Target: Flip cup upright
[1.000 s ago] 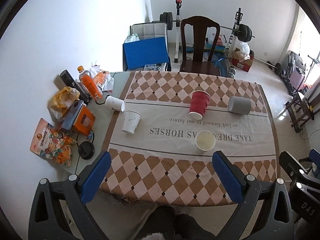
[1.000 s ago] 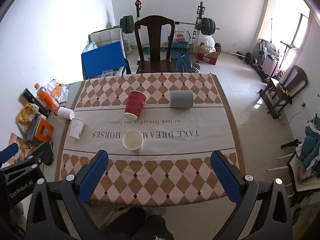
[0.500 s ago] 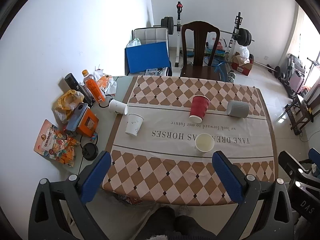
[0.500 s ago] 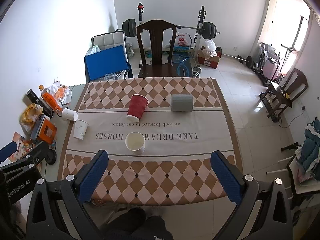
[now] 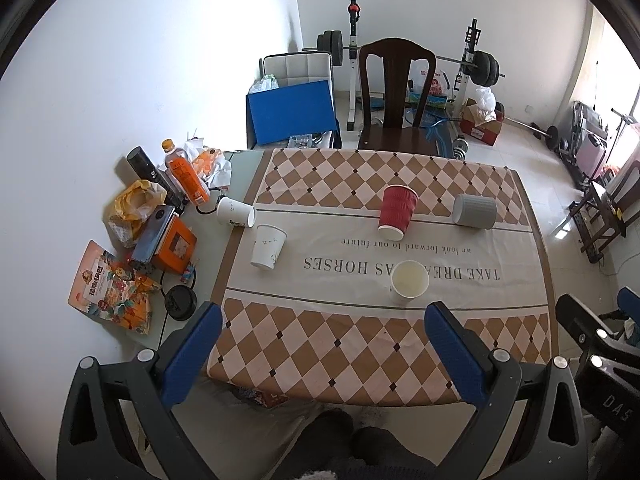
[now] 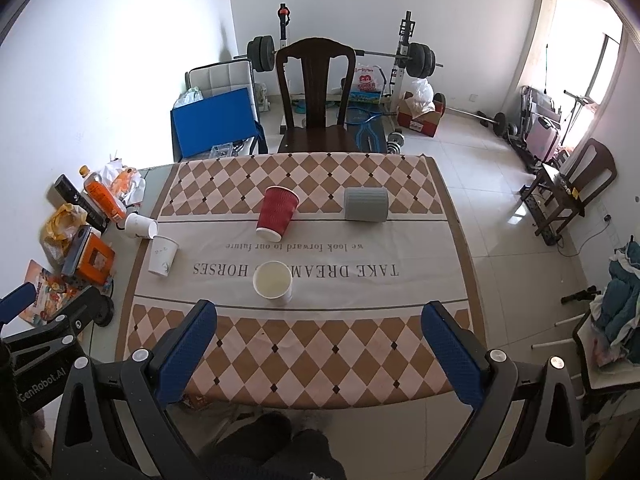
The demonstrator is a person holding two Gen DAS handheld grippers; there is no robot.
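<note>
Both grippers hang above the near edge of the checkered tablecloth [image 5: 320, 344], the left gripper [image 5: 320, 340] and right gripper [image 6: 320, 338] each spread wide with nothing between the blue pads. Past the printed lettering, a grey cup [image 6: 366, 204] lies on its side; left of it stands a red ribbed cup [image 6: 277, 214], upside down. A white cup [image 6: 273, 283] stands upright nearer the grippers.

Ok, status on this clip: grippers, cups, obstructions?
Left gripper and right gripper open, empty, above near table edge. Red cup inverted, grey cup on its side, untouched. Upright white cup nearest.
</note>
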